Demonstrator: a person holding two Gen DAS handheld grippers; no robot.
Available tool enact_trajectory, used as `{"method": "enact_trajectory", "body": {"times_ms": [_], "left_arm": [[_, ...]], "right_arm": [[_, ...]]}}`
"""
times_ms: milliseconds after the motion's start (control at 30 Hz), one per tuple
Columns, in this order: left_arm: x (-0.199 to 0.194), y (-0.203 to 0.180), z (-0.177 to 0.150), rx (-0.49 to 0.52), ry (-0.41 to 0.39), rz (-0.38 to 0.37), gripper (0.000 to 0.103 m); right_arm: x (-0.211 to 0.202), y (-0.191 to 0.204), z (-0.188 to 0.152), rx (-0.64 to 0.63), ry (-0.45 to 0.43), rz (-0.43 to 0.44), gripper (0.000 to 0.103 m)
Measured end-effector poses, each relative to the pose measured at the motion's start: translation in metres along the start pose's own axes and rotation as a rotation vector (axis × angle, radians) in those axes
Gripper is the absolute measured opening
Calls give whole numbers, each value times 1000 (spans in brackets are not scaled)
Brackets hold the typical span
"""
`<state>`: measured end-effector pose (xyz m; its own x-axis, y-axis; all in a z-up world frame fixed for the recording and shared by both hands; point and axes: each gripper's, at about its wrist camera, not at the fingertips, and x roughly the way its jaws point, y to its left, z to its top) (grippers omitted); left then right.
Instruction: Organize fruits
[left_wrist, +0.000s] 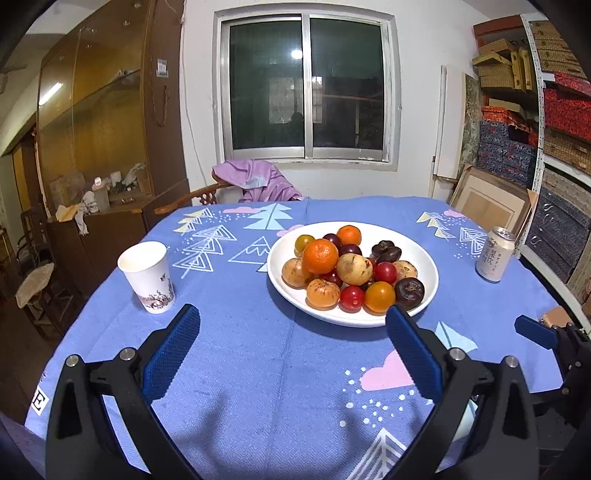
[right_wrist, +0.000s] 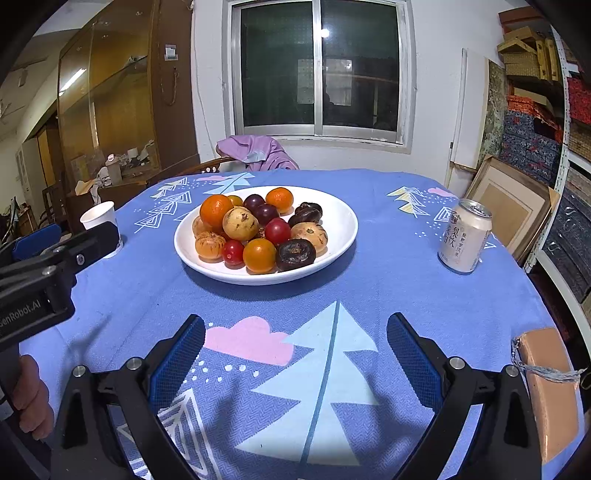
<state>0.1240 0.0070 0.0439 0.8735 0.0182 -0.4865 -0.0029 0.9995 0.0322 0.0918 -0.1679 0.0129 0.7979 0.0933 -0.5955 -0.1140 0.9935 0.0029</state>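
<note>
Left tool (left_wrist: 291, 321) and right tool (right_wrist: 295, 328) both wide, empty. Piled fruits (right_wrist: 258, 230) on plate (right_wrist: 340, 225): round, rolly, probably soft. Top orange (right_wrist: 216, 209) easiest, gentle side pinch.

Open tablecloth (left_wrist: 280, 373) ahead of my jaws, both spread wide and holding nothing: free passage up to the white plate (left_wrist: 430, 266). Plate: heaped fruit (left_wrist: 351, 273), centre. Paper cup (left_wrist: 147, 277): upright, left, well apart from plate; clear lane between. Drink can (right_wrist: 465, 236): upright, right, well apart; clear lane between. Chair with purple cloth (right_wrist: 255, 151): beyond far edge.
</note>
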Motion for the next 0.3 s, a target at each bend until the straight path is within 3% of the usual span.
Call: {"method": "enact_trajectory", "body": {"times_ms": [300], "left_arm": [[5,-2,-1,15,35,-10,99]], "right_arm": [[0,0,-1,-5,0,0,100]]}}
